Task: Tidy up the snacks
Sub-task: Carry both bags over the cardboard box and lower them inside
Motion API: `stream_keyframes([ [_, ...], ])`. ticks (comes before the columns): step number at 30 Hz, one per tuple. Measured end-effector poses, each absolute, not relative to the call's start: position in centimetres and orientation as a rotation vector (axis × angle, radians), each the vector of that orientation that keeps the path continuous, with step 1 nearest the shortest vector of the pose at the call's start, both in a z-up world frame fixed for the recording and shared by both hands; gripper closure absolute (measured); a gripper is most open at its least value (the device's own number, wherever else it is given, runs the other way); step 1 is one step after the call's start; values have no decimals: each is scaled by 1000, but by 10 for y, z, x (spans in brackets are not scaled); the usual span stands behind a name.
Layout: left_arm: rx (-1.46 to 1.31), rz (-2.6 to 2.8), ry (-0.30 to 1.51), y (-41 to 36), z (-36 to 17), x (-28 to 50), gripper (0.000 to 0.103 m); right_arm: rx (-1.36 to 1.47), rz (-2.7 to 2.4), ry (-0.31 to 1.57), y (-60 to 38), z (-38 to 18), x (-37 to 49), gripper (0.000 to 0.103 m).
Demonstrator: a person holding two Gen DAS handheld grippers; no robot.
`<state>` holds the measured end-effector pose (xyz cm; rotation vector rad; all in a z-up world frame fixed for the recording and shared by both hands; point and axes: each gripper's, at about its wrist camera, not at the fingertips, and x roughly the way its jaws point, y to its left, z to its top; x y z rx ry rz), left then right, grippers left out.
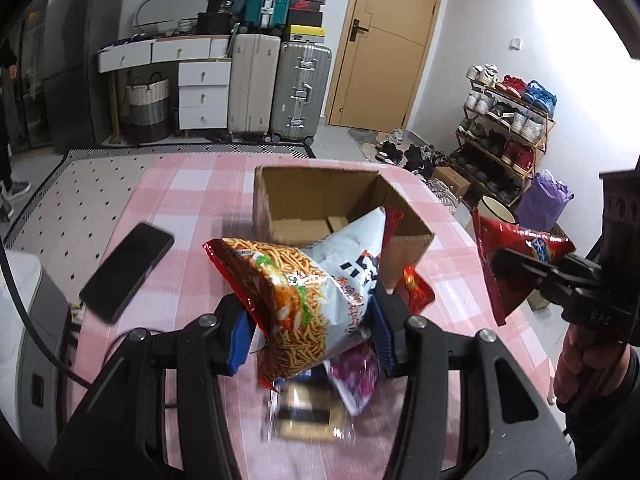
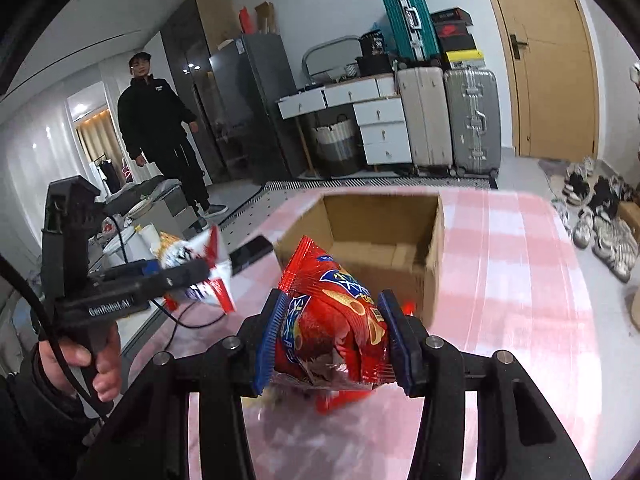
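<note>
Gripping a white-and-red noodle snack bag (image 1: 304,300), the left tool (image 1: 312,332) is holding it above the pink checked bench (image 1: 188,208), its blue pads pressing both sides. The right tool (image 2: 332,344) is clamping a red chip bag (image 2: 332,320) likewise. Just ahead of both tools an open cardboard box (image 1: 304,188) is standing; more packets (image 1: 352,376) are lying blurred beneath the left tool.

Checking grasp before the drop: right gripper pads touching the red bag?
Touching. Right wrist view shows both blue pads of the right gripper pressed into the red bag, which is creased and lifted off the table.
</note>
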<state>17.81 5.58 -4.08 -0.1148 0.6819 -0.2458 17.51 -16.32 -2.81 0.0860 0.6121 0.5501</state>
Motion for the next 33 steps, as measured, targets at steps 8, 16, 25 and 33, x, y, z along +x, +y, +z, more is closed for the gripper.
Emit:
stream_keyframes([
  [8,-113,-253,705,46,-19,259,56,85,537,637,-146,-6,248,55],
  [16,-136,-278,785,36,-35,342,56,63,516,681,-132,-14,319,55],
  [25,-93,-301,878,15,-79,392,56,10,520,743,-121,-52,370,55],
  [33,-48,-289,915,3,-109,413,54,-72,520,760,-109,-76,389,55],
])
